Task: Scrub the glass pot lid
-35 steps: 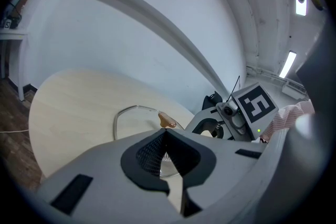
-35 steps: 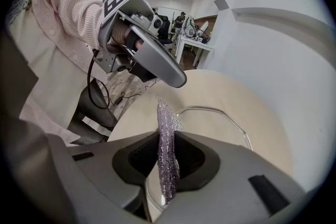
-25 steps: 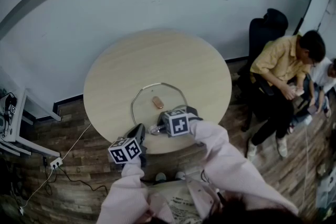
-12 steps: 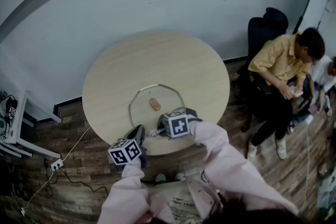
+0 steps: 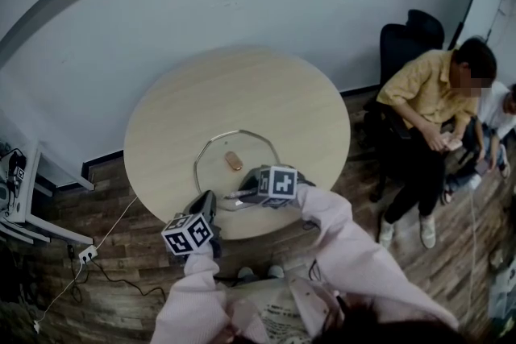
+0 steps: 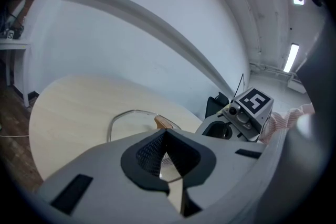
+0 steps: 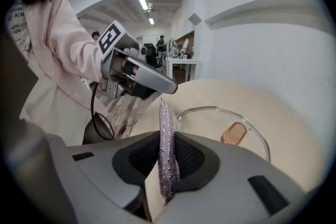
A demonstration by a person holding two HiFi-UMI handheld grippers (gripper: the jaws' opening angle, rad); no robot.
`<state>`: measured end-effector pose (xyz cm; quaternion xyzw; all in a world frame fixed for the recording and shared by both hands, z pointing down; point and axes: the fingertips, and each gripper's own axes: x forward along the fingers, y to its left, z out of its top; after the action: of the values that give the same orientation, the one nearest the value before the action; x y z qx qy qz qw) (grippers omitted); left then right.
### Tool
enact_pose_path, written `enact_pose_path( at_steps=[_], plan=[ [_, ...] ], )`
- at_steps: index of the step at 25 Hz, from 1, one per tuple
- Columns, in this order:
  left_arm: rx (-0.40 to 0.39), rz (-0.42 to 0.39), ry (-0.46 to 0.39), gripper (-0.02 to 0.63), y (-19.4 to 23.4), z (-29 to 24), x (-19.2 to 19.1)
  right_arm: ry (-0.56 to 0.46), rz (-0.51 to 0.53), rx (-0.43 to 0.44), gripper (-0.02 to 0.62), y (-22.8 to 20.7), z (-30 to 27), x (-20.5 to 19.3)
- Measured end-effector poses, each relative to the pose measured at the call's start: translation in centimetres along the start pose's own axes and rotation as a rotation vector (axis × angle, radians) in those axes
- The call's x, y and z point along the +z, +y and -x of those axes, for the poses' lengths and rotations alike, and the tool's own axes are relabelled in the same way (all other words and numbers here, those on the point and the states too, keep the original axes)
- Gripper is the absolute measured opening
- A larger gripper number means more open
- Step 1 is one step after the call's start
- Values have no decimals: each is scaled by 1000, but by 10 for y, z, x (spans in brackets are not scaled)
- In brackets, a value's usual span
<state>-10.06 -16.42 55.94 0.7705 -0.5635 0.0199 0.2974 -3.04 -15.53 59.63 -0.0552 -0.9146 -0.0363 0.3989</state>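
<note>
Head view gives me the round table (image 5: 242, 93) with the glass pot lid (image 5: 256, 155) lying flat on its near half, the wooden knob (image 5: 234, 161) facing up at the lid's centre. Both my grippers sit at the lid's near edge.

Looking along my left gripper (image 6: 165, 135), I see the jaws pressed together at the tips. A sliver of shiny glass shows in the gap behind the pads, so I read it as clamped on the lid's near rim. The rest of the lid stretches away beyond the jaws.

Looking along my right gripper (image 7: 166, 136), I see the jaws closed on a sparkly silver scouring pad (image 7: 166, 115). The pad stands on edge between the pads and sticks up past the tips. It sits over the lid's near rim, and I can't tell whether it touches the glass.

A person in a yellow shirt (image 5: 423, 97) sits off the table's right side, well apart from it, in front of a black chair (image 5: 407, 40). Wooden floor (image 5: 121, 254) shows below the table's edge.
</note>
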Motion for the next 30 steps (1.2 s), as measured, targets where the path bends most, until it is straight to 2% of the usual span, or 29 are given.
enact_pose_path(
  at_steps=[9,17,24,30],
  plan=[
    [0,-32,-14,-2,-2,-4,11,-263,-240,-82,87,-32,18,18],
    [-13,-55,-10,-2,6,-18,28,-476,-407,-143,87,-68,41,36],
    [-41,-65,-27,-2,16,-35,50,-637,-512,-220,87,-103,56,52],
    [-70,-83,-37,-2,22,-52,70,-705,-552,-289,87,-134,67,60]
  ],
)
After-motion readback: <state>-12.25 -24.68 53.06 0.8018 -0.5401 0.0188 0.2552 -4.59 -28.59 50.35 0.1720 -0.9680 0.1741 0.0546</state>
